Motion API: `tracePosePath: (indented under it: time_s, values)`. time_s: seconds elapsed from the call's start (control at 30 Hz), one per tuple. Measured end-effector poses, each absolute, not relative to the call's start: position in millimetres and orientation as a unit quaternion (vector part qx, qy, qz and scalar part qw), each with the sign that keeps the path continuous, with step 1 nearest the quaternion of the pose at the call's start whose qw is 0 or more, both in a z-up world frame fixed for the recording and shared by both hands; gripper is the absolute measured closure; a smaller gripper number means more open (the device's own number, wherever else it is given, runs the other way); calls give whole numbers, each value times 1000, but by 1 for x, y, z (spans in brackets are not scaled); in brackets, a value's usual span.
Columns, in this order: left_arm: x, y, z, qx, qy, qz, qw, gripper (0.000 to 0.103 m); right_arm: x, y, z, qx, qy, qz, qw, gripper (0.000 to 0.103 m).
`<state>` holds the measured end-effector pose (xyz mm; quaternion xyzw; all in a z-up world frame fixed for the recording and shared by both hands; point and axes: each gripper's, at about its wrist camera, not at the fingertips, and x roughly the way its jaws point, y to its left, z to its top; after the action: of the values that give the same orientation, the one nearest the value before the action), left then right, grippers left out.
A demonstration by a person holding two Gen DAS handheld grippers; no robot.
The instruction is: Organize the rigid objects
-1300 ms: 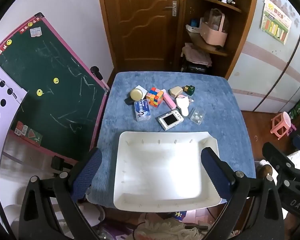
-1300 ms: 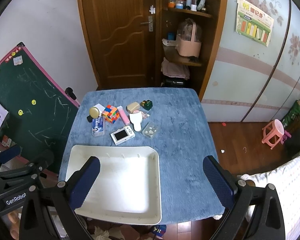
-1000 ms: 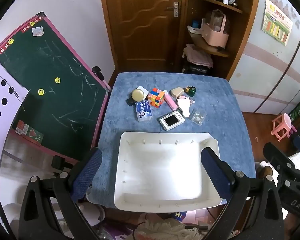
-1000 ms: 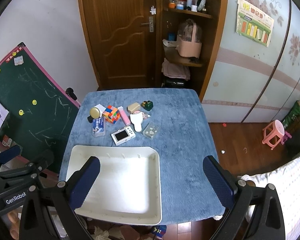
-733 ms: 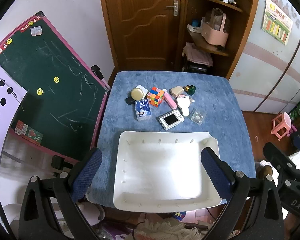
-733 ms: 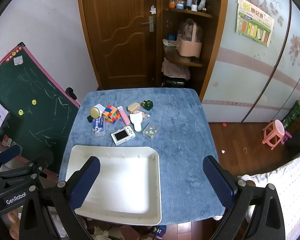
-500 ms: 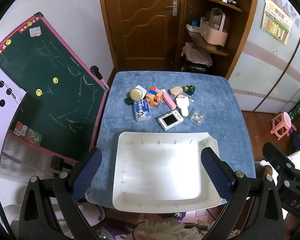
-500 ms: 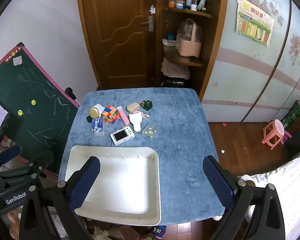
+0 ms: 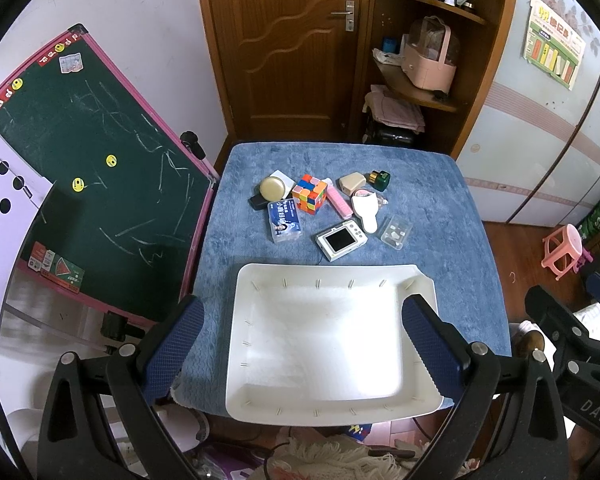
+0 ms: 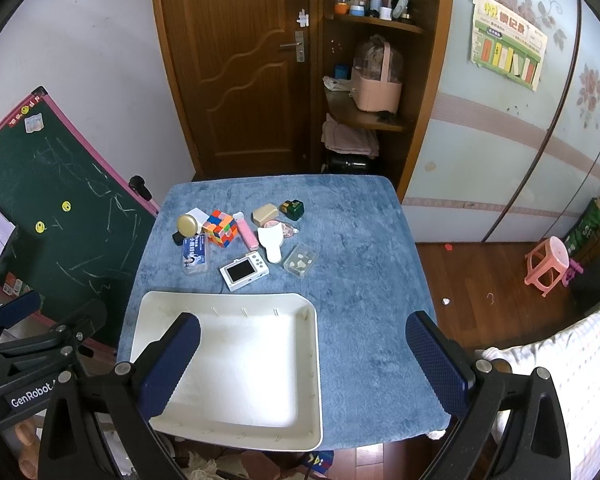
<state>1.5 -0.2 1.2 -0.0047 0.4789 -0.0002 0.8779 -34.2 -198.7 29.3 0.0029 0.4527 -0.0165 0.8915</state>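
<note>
On the blue table (image 9: 440,208) I see my left gripper (image 9: 300,344) spread wide above the white tray (image 9: 236,360), holding nothing. Behind the tray lie a blue box (image 9: 284,220), a colour cube (image 9: 309,193) and a small camera (image 9: 341,239). My right gripper (image 10: 304,360) is wide too, also without load.

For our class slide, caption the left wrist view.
Open left gripper hovers over an empty white tray; small objects, including a puzzle cube, wait beyond on the blue table.

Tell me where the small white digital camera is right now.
The small white digital camera lies on the blue tablecloth just beyond the white tray's far rim, between the blue card box and clear plastic case.
</note>
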Motion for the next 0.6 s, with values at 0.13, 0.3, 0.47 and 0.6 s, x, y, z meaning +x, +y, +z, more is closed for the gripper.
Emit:
tracePosePath:
  time_s: [0.13,0.3,0.47,0.6]
  values:
    - [1,-1,1,-6,479,-2,878,4,-34,-199,29,4,453,-17,891,0]
    - [1,-1,1,-6,479,-1,878,4,-34,-199,29,4,453,-17,891,0]
    - [1,-1,0,-6,479,0,878,4,-34,-200,28,5,454,-19,891,0]
    - [1,-1,1,-2,479,2,878,4,-35,-201,28,5,454,-18,891,0]
